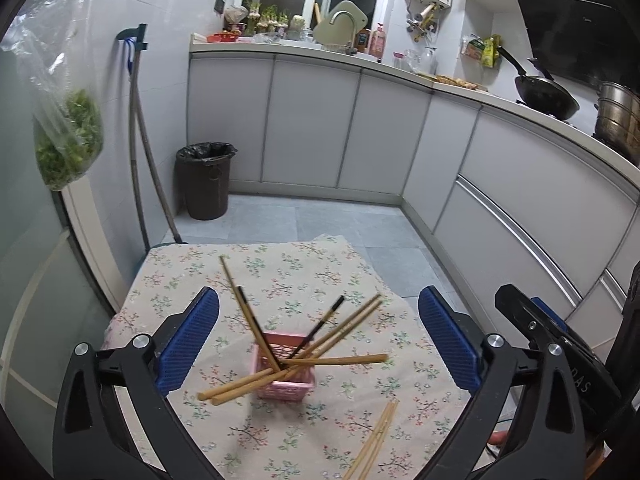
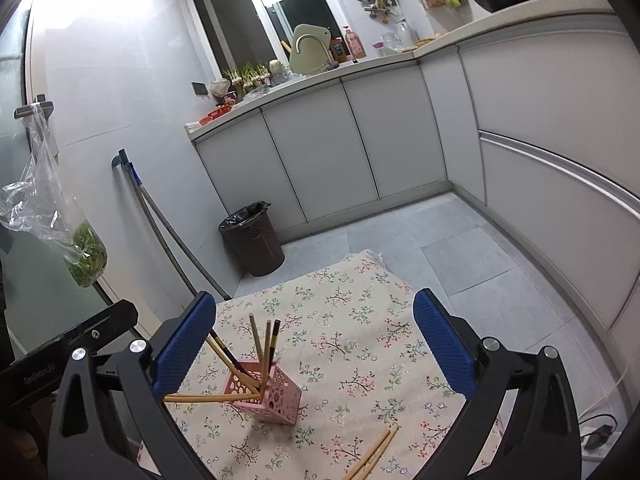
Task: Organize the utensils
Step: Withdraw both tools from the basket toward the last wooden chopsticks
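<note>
Both claws wide apart, empty: left gripper [image 1: 318,344], right gripper [image 2: 314,344]. Most chopsticks [image 1: 340,326] in pink holder [image 1: 286,376]. Next: grab loose chopsticks [image 2: 374,454] on tablecloth [image 2: 360,320], drop in w/ rest.

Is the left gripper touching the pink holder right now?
Apart. The left wrist view shows the left gripper wide open, with flowered cloth visible between each blue pad and the pink holder on both sides.

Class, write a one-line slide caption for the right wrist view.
Open right gripper hovers over a pink holder of chopsticks; loose chopsticks lie on the floral cloth.
</note>
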Demonstrator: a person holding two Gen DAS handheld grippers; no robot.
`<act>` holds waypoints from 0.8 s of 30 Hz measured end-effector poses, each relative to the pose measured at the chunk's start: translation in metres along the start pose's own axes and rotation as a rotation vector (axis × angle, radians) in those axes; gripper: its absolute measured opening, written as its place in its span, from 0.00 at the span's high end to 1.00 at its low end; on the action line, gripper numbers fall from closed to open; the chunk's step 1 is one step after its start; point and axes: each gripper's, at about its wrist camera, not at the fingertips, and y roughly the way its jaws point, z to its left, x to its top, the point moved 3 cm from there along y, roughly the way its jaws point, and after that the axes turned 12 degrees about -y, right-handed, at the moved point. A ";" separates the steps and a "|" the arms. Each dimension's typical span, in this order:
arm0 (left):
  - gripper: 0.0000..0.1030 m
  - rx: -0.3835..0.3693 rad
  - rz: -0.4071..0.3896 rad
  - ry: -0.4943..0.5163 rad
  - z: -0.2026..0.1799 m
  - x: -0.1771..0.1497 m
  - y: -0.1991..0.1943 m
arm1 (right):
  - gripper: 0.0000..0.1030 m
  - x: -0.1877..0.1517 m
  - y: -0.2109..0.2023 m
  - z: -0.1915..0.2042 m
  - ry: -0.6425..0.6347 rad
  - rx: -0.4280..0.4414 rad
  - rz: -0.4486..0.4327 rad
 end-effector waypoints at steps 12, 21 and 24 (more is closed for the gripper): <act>0.07 -0.054 0.043 0.053 -0.036 -0.011 0.011 | 0.06 -0.018 -0.034 -0.062 0.193 -0.045 0.002; 0.07 -0.185 0.237 0.230 -0.105 -0.057 0.039 | 0.07 -0.076 -0.073 -0.174 0.699 -0.222 0.051; 0.07 -0.145 0.353 0.342 -0.128 -0.094 0.066 | 0.07 -0.102 -0.079 -0.208 0.913 -0.261 0.072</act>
